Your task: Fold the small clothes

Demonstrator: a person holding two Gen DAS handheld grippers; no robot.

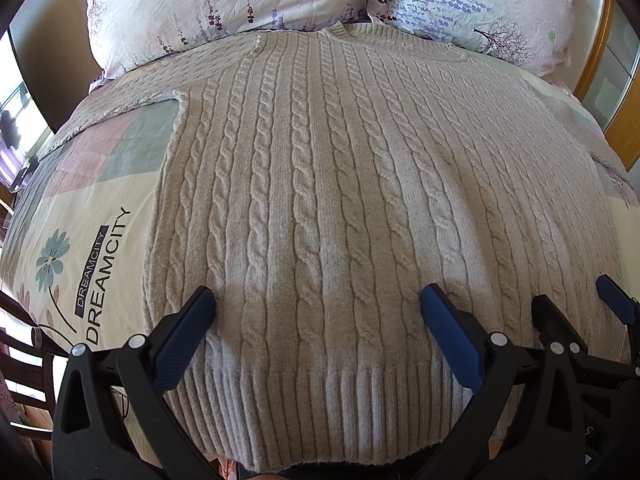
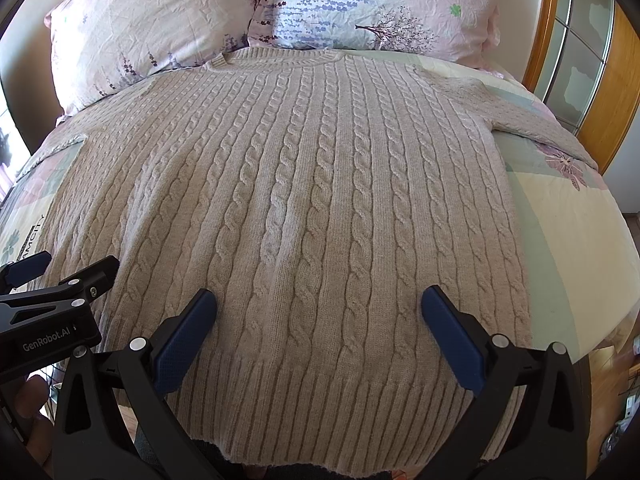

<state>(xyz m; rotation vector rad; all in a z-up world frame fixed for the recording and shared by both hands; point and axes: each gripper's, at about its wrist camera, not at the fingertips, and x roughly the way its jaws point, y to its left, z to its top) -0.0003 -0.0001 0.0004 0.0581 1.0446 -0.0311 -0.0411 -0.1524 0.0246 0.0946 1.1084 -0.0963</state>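
The sweater [image 1: 320,208] is the big thing here. It is beige, with twisty rope lines knitted down its front. It lies flat and spread out on the bed [image 1: 80,208], front side up. Its neck [image 1: 340,32] is at the far end, touching the pillows. Its ribbed bottom edge [image 1: 320,408] is at the near end, right by the grippers.

Left of the sweater, the bed cover shows a blue flower [image 1: 50,260] and the word DREAMCITY [image 1: 108,276]. One sleeve [image 1: 120,100] of the sweater stretches out to the left over the cover.

The left gripper [image 1: 318,300] hangs over the bottom part of the sweater. Its jaws are wide apart and hold nothing. The blue pads [image 1: 184,340] sit just above the knit, one to each side of the middle rope lines. I cannot tell if they touch the sweater.

The right gripper [image 2: 319,300] is just beside the left gripper, also over the bottom part of the sweater. Its jaws are wide apart too, and hold nothing. In the right wrist view, the left gripper shows at the left edge, with GenRobot.AI written on it.

Behind the sweater are two pillows. The left pillow [image 1: 224,0] is pink with purple flowers. The right pillow [image 1: 480,0] is pink and pale blue with a small tree on it.

Right of the sweater, the other sleeve [image 2: 532,120] reaches out toward a wooden frame [image 2: 544,24].
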